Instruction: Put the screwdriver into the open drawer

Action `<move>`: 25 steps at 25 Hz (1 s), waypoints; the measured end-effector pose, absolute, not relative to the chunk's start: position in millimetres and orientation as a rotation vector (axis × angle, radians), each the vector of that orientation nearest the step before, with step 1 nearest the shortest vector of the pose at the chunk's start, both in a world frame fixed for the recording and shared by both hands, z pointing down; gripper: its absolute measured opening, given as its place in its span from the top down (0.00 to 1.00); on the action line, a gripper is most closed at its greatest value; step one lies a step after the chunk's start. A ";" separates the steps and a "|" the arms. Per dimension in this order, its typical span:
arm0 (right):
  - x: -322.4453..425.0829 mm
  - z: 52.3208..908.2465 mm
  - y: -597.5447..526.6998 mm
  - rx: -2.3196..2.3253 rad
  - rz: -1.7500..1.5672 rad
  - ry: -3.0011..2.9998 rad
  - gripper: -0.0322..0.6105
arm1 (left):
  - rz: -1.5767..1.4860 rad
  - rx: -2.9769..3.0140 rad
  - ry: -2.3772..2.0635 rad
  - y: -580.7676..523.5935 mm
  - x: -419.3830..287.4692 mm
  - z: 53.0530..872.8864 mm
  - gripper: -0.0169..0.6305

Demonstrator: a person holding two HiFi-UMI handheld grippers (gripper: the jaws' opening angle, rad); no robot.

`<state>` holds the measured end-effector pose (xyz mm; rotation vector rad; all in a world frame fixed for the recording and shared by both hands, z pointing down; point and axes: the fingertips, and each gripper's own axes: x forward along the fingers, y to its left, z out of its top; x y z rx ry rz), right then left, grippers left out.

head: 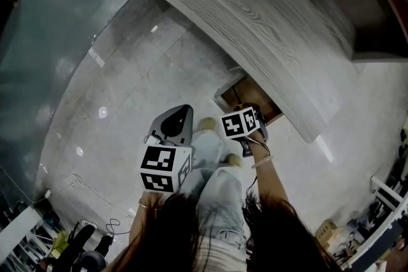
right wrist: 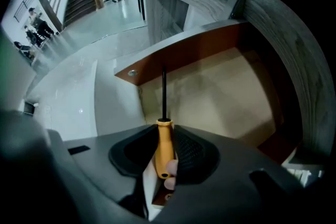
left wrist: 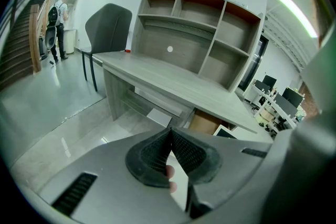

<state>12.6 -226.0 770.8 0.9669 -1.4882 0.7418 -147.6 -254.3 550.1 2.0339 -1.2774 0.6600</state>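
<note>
Above open drawer [right wrist: 220, 86], perhaps inside: screwdriver [right wrist: 164, 144].

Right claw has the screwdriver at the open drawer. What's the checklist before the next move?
1. Grip: ok. The right claw is shut on the screwdriver, holding its orange handle.
2. Drawer open: ok.
3. Drop spot: ok. The drawer floor in view is bare.
4. Aim: ok. The shaft points into the drawer.
5. Tip past the drawer's front edge: cannot tell. The tip overlaps that edge in the right gripper view.
6. Left claw out of the way: ok. It is shut on nothing and faces the desk.
</note>
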 end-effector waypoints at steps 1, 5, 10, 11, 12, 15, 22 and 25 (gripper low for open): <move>12.8 771.3 -225.9 0.968 0.743 -1.487 0.79 | 0.661 2.033 -1.277 -254.4 -147.7 550.4 0.95; 15.4 772.3 -224.7 0.968 0.755 -1.485 0.78 | 0.669 2.024 -1.270 -252.8 -147.7 551.0 0.95; 16.0 771.5 -221.8 0.955 0.770 -1.488 0.77 | 0.669 2.032 -1.275 -254.2 -151.3 547.6 0.95; 16.0 771.5 -221.5 0.955 0.770 -1.489 0.77 | 0.668 2.032 -1.276 -254.4 -151.5 547.3 0.95; 15.9 771.3 -221.2 0.955 0.771 -1.490 0.77 | 0.668 2.033 -1.276 -254.6 -151.7 547.1 0.95; 14.7 769.8 -221.0 0.952 0.775 -1.495 0.77 | 0.667 2.037 -1.276 -255.8 -152.1 545.6 0.95; 15.6 766.0 -217.1 0.940 0.784 -1.519 0.76 | 0.671 2.046 -1.266 -252.2 -148.4 543.7 0.95; 15.3 765.6 -216.2 0.936 0.787 -1.524 0.76 | 0.675 2.048 -1.261 -251.7 -148.4 544.0 0.95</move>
